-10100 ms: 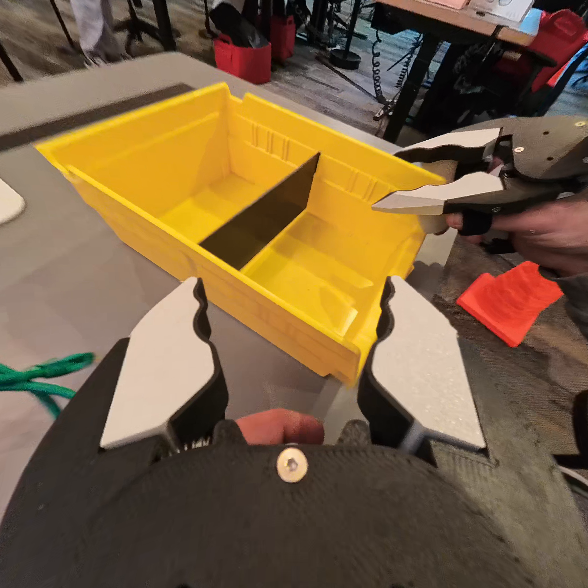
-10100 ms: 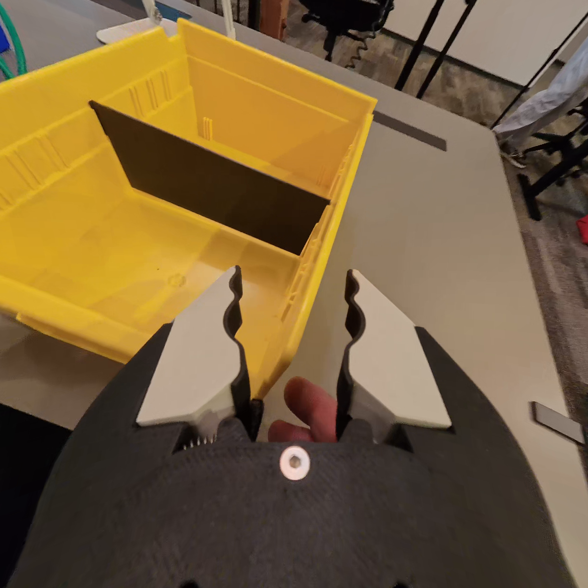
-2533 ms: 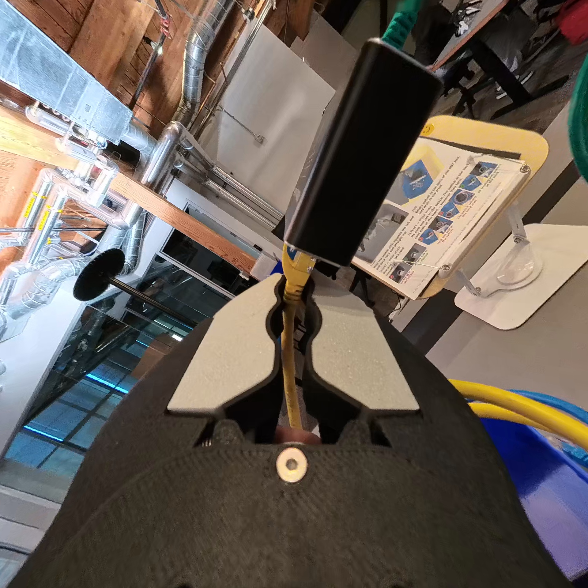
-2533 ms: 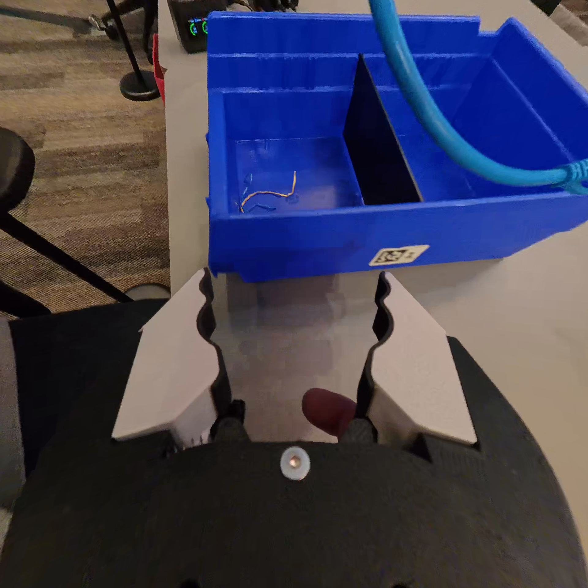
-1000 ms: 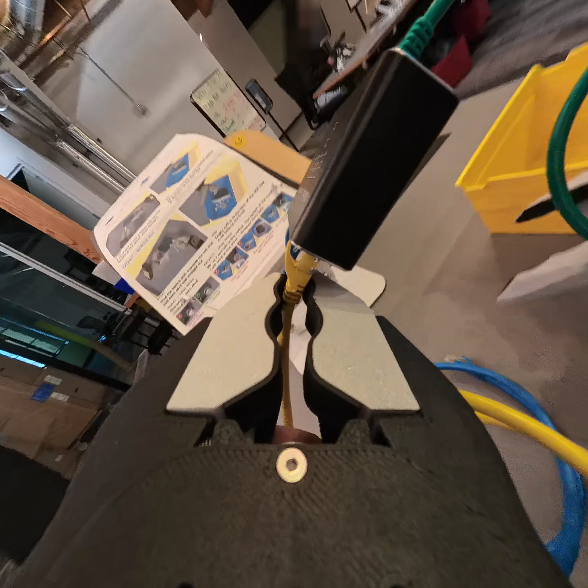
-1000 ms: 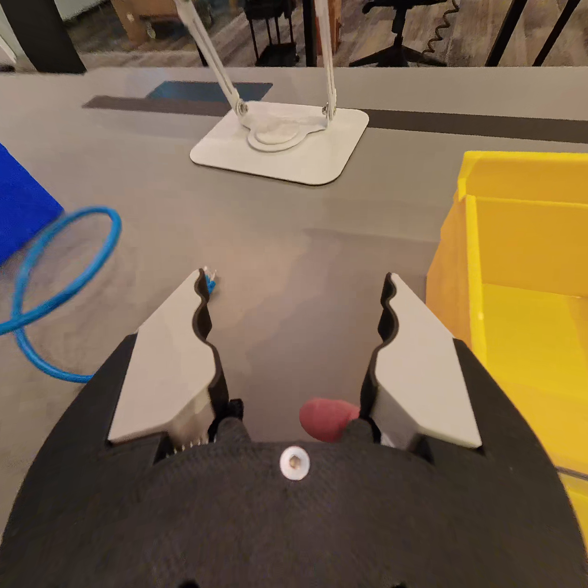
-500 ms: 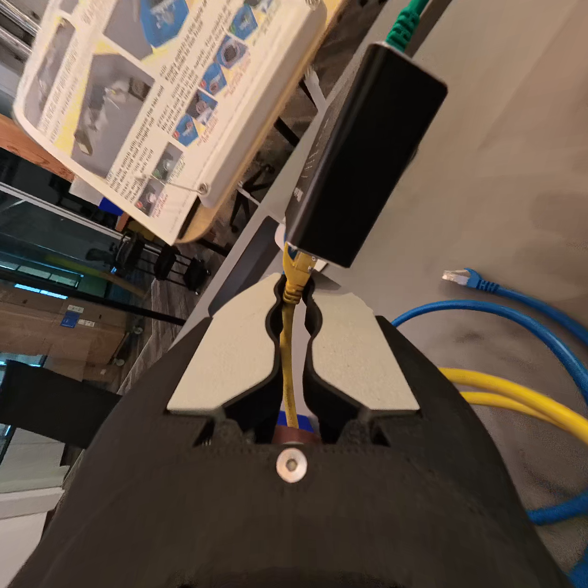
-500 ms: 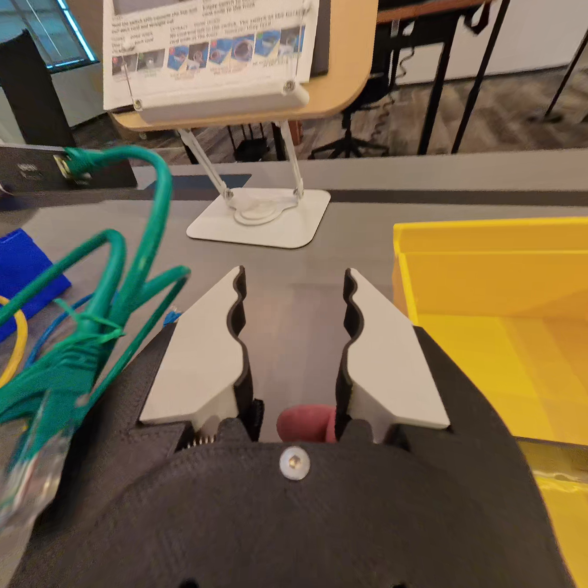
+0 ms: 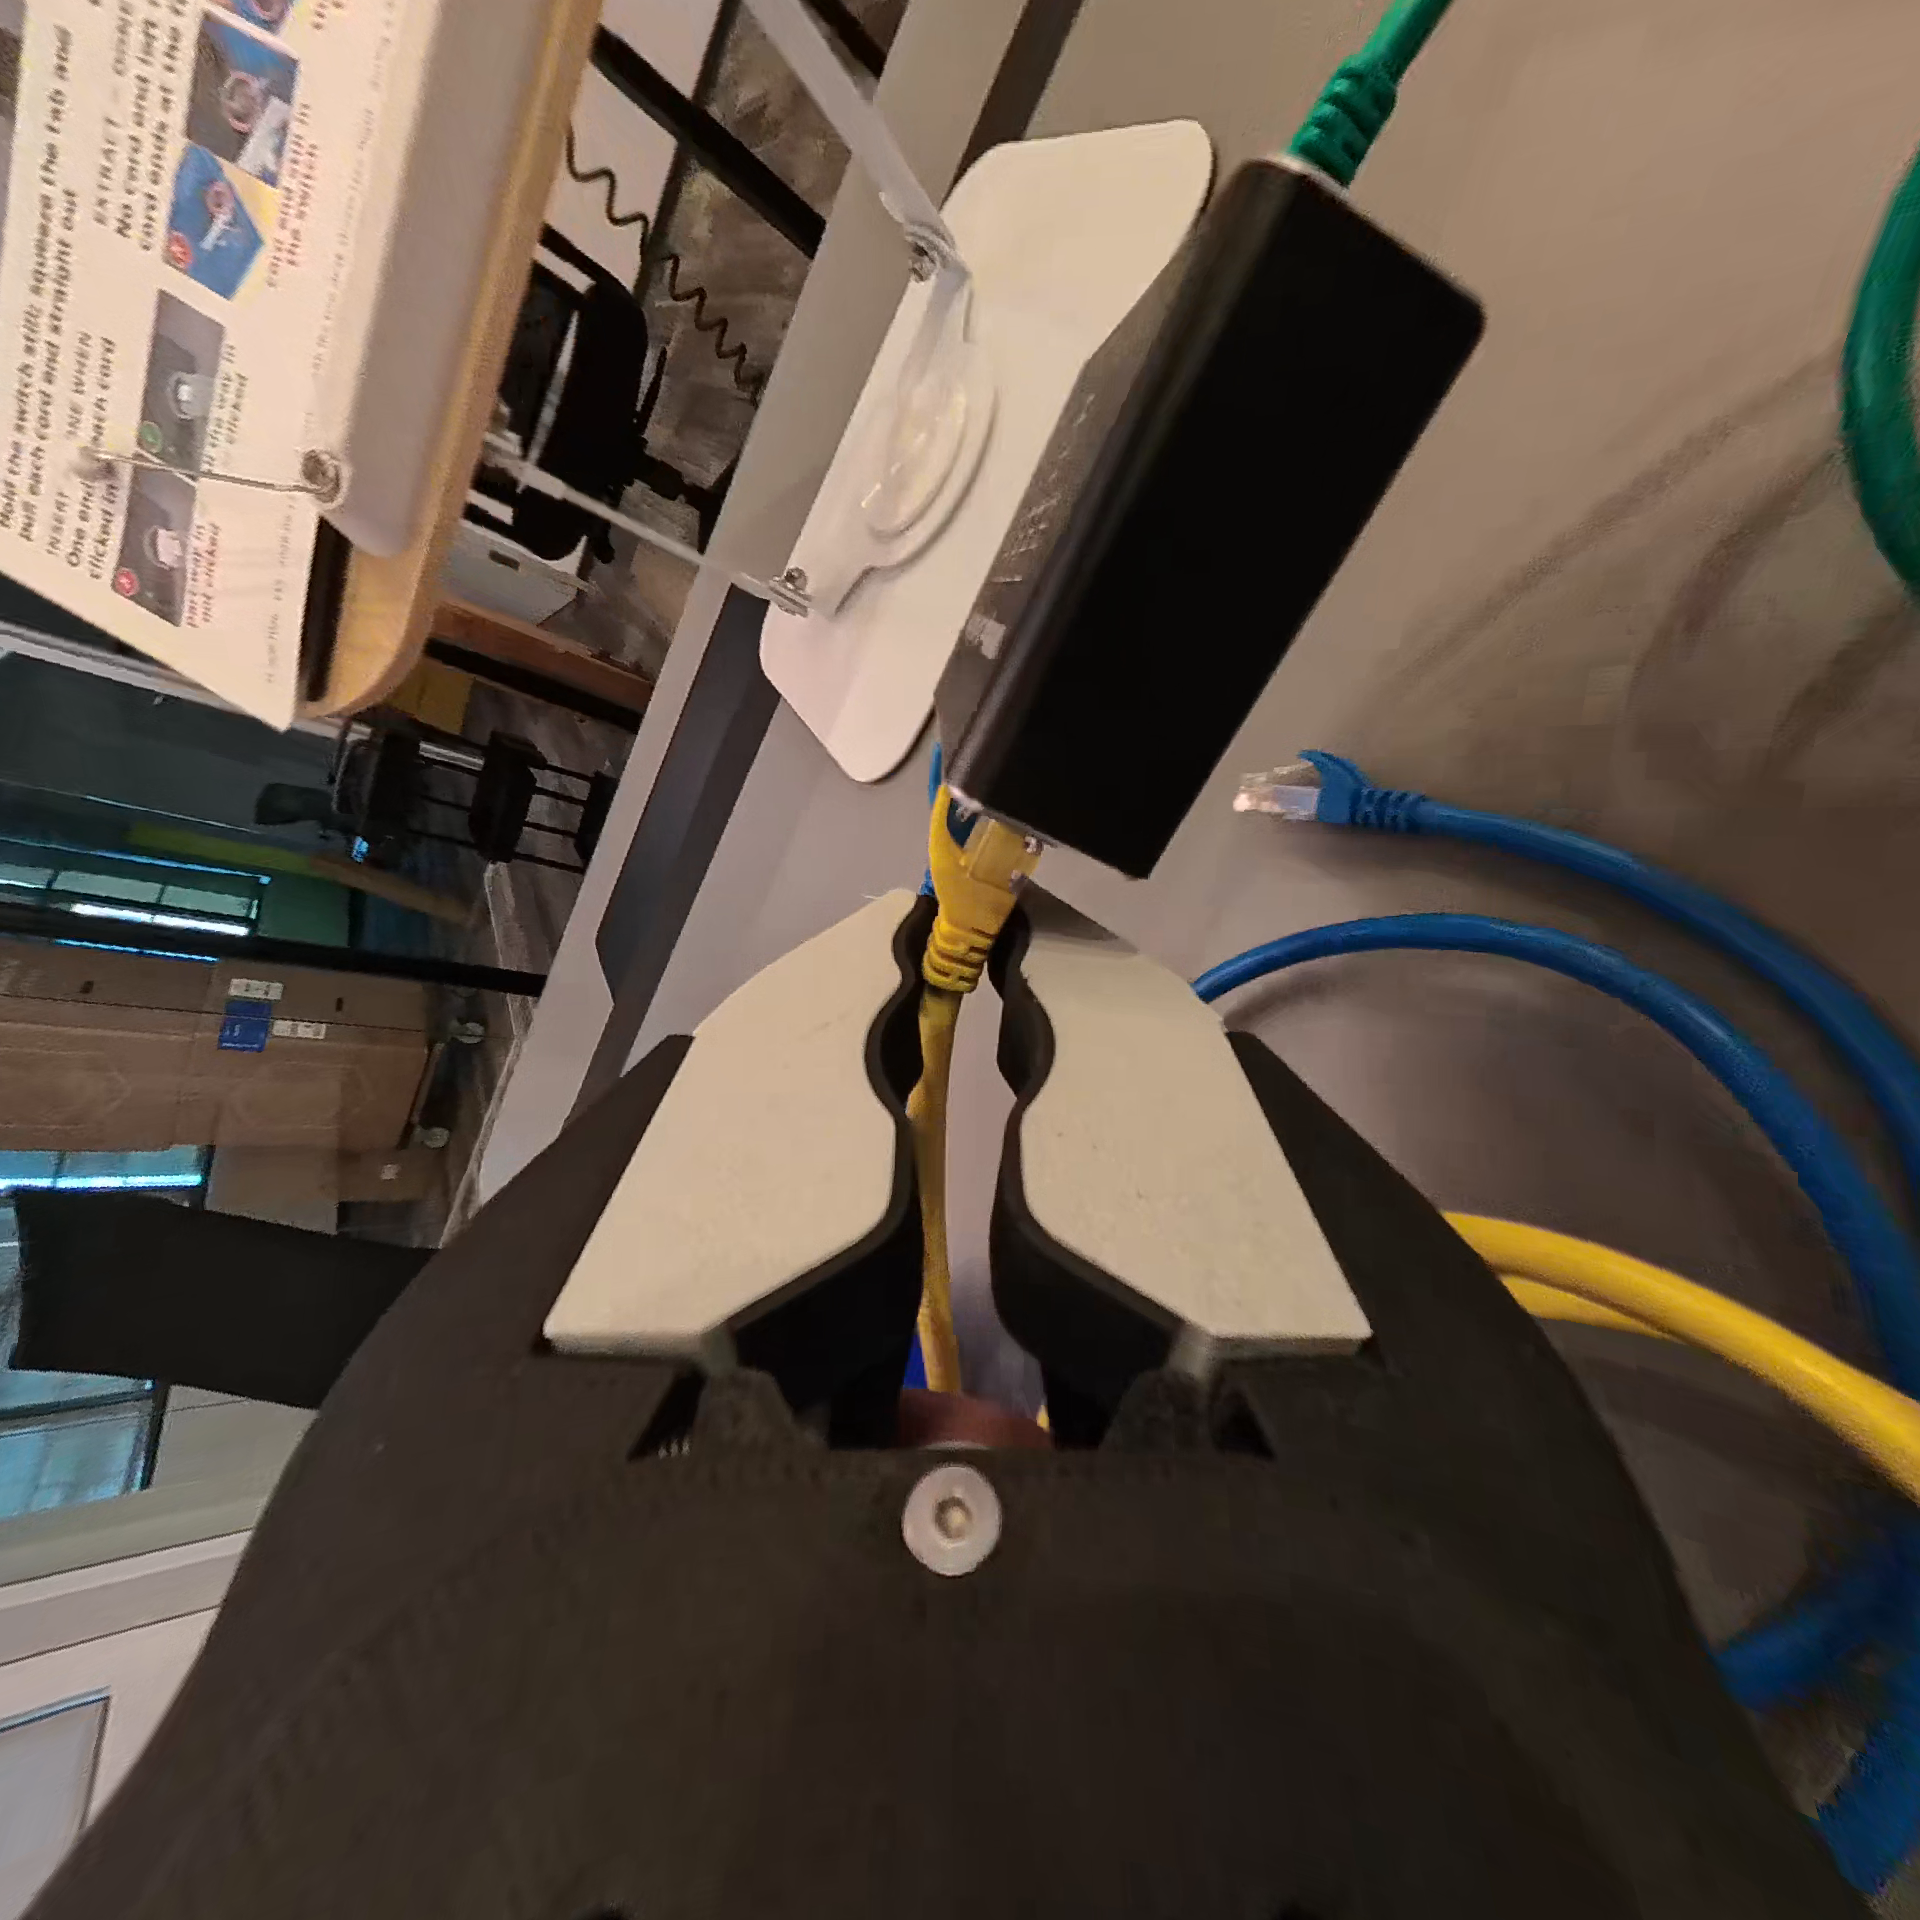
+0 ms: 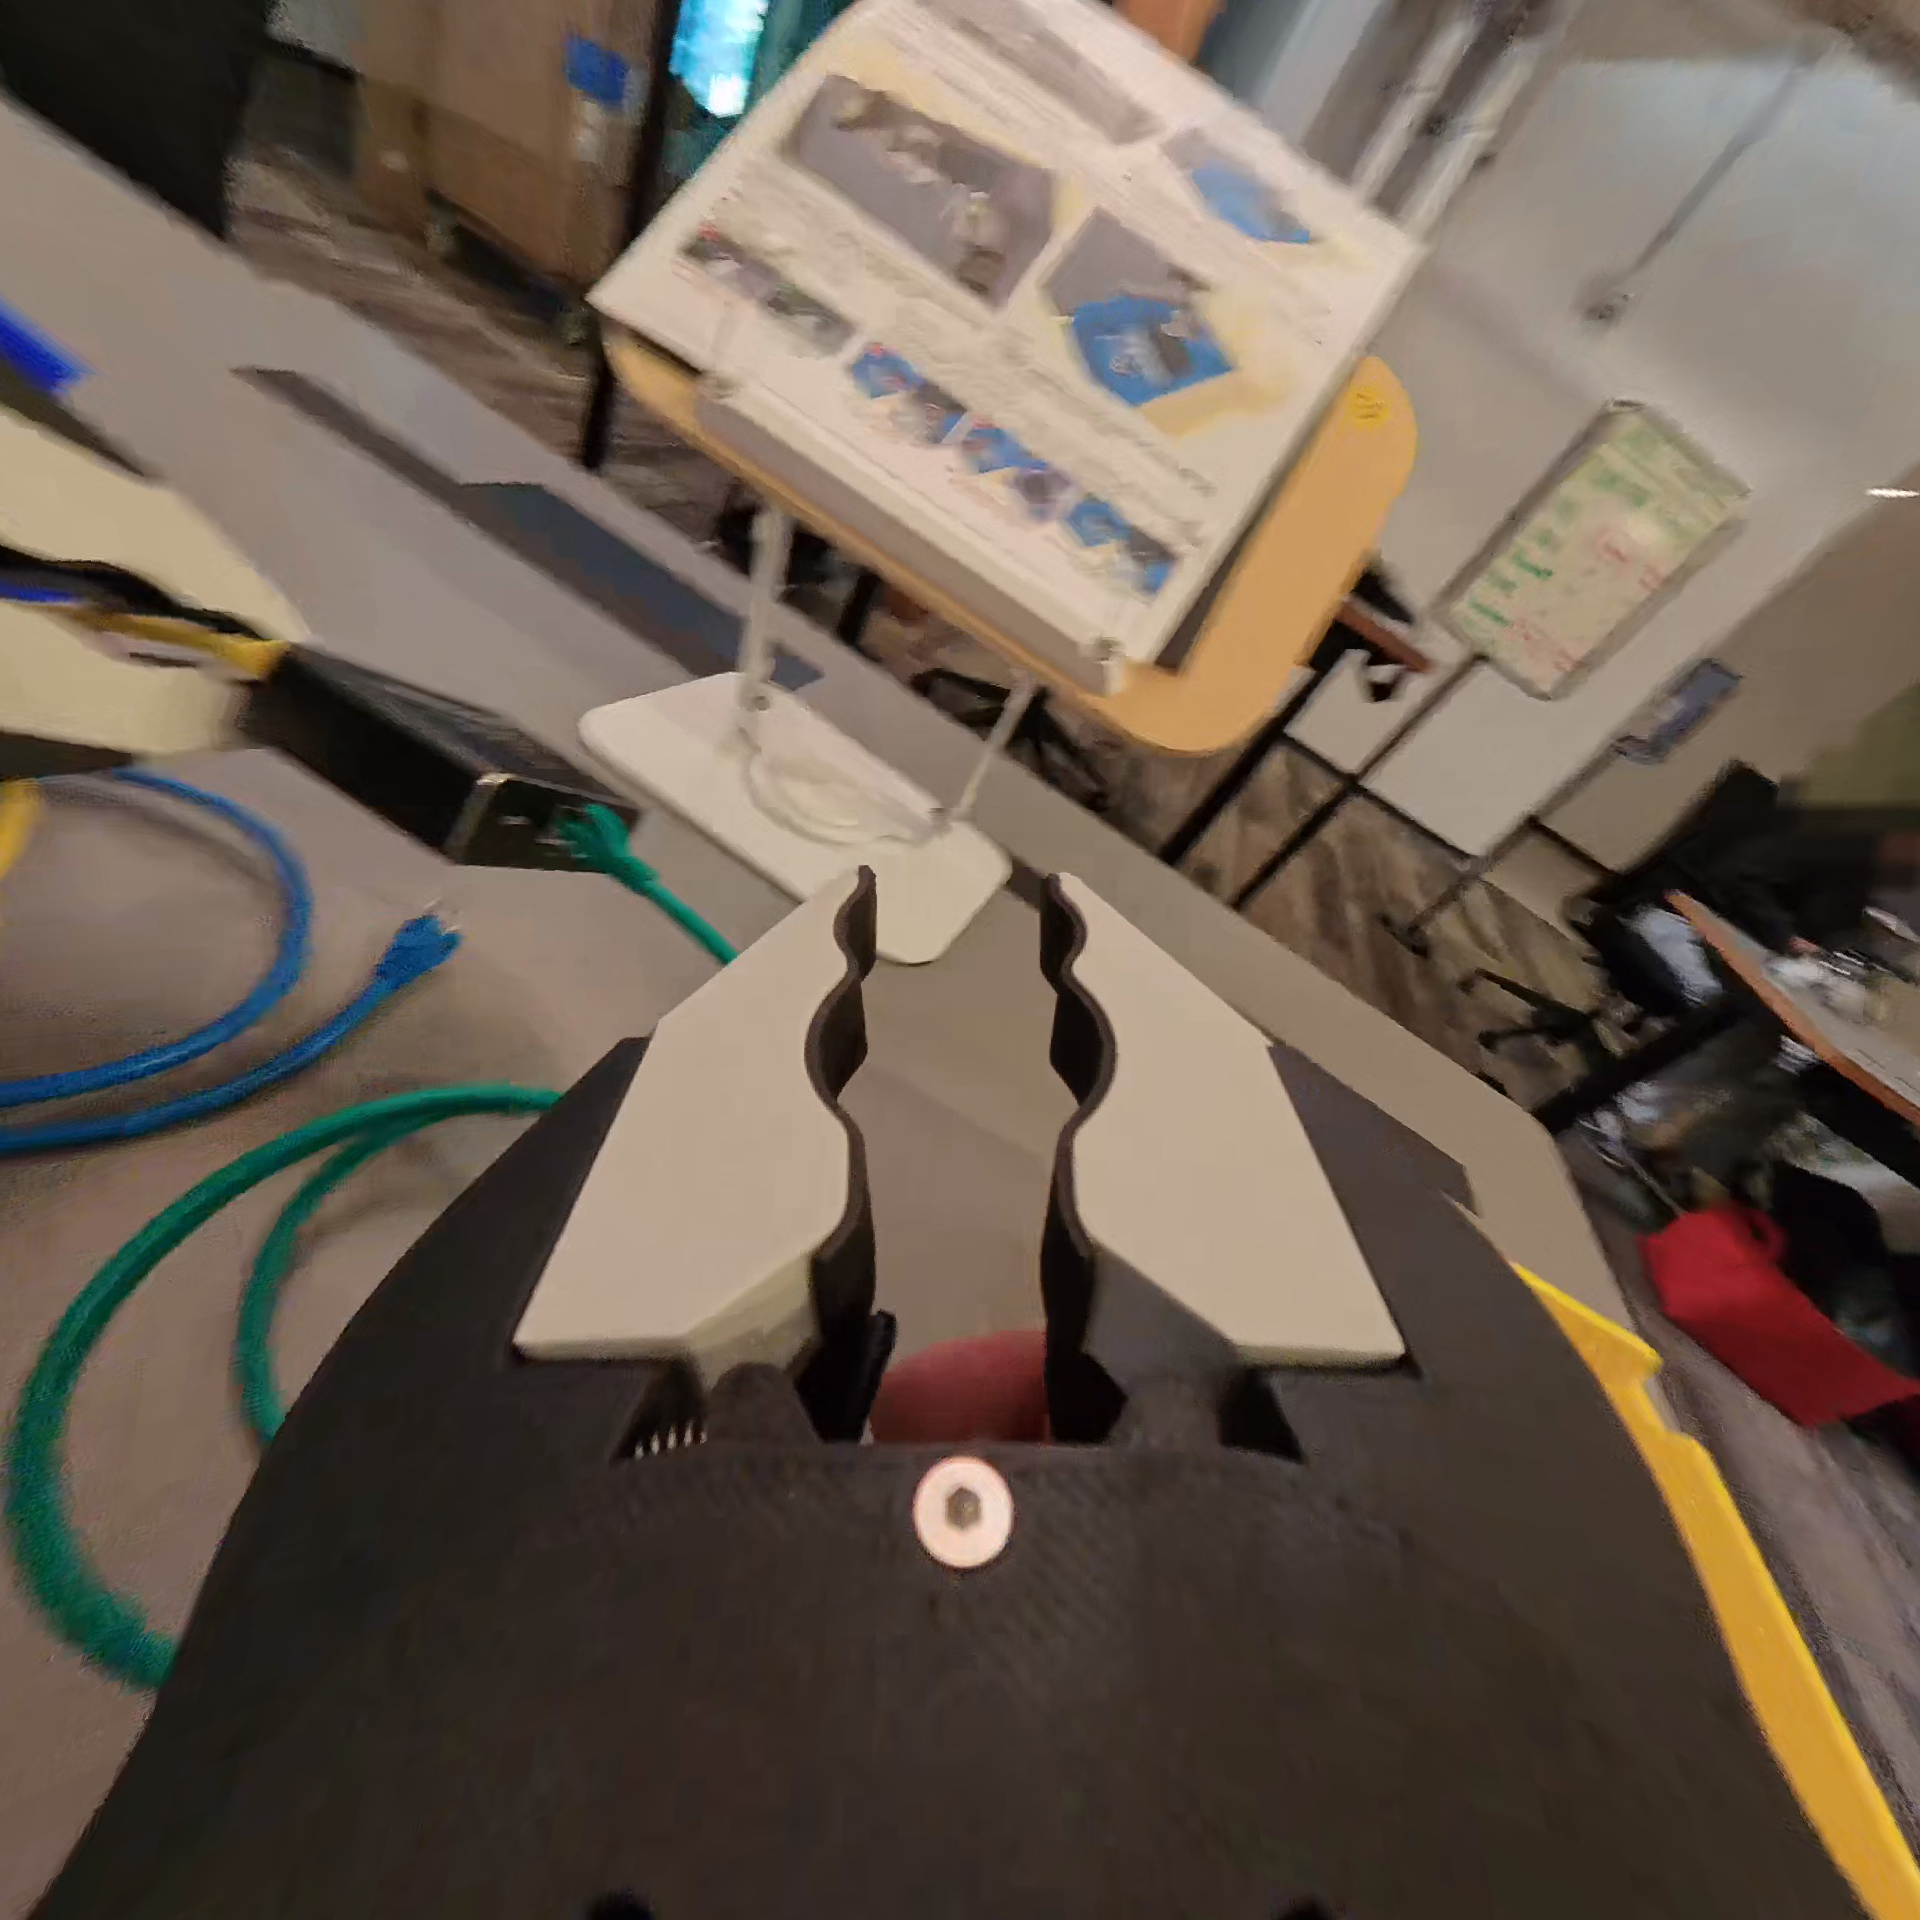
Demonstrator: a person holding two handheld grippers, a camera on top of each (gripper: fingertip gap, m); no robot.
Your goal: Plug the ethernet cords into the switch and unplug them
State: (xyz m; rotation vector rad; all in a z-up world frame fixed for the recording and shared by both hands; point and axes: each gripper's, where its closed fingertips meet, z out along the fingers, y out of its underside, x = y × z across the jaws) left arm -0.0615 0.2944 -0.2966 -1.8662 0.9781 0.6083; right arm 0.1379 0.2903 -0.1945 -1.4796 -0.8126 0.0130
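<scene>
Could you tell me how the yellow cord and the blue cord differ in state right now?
The yellow cord is plugged into the black switch; the blue cord has its plug loose on the table. The left gripper is shut on the yellow cord just behind its plug, while nothing holds the blue cord. Both are ethernet cords with clear-tipped plugs and trail off to the right.

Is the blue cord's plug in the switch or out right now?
Out. The blue ethernet cord's clear plug lies loose on the grey table, apart from the black box-shaped switch.
</scene>
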